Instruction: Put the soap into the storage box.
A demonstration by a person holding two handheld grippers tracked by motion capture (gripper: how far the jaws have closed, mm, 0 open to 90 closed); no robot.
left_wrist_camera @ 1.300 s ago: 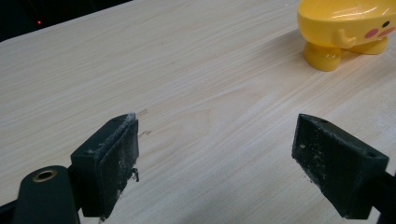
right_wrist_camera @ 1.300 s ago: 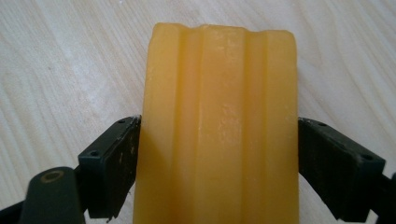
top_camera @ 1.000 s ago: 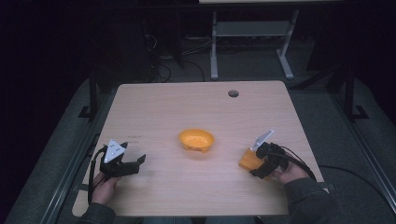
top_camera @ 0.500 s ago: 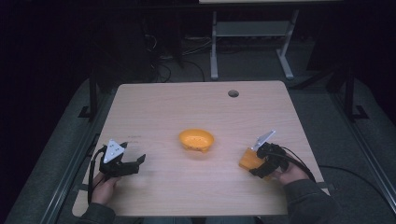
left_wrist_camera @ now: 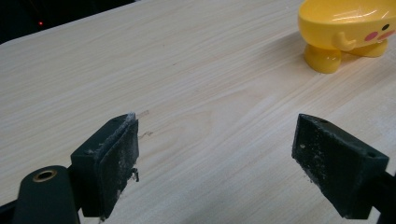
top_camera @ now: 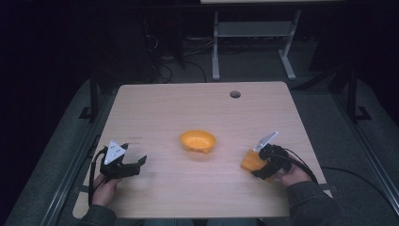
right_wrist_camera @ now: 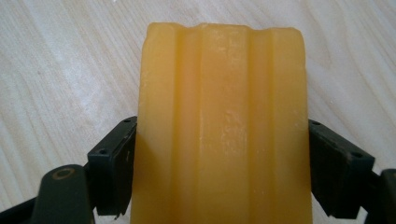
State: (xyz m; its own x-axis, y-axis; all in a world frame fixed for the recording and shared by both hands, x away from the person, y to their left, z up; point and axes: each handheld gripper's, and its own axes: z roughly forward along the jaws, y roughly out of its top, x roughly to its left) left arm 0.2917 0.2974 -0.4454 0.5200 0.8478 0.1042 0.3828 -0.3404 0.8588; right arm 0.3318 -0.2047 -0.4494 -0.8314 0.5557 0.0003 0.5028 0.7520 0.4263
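High view: your right gripper (top_camera: 258, 165) at lower right of the surface (top_camera: 164, 108) clamps the orange block (top_camera: 250, 160); yellow dish (top_camera: 198, 141) at centre. Right gripper view adds the block's ridges. Left gripper (left_wrist_camera: 215, 163) jaws wide, holding nothing; dish's painted face and foot upper right.

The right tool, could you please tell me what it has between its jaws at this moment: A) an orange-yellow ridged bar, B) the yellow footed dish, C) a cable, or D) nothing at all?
A: in the right gripper view the two black jaws of the right tool press against both sides of the orange-yellow ridged bar, while the yellow footed dish stands apart at the table's middle.
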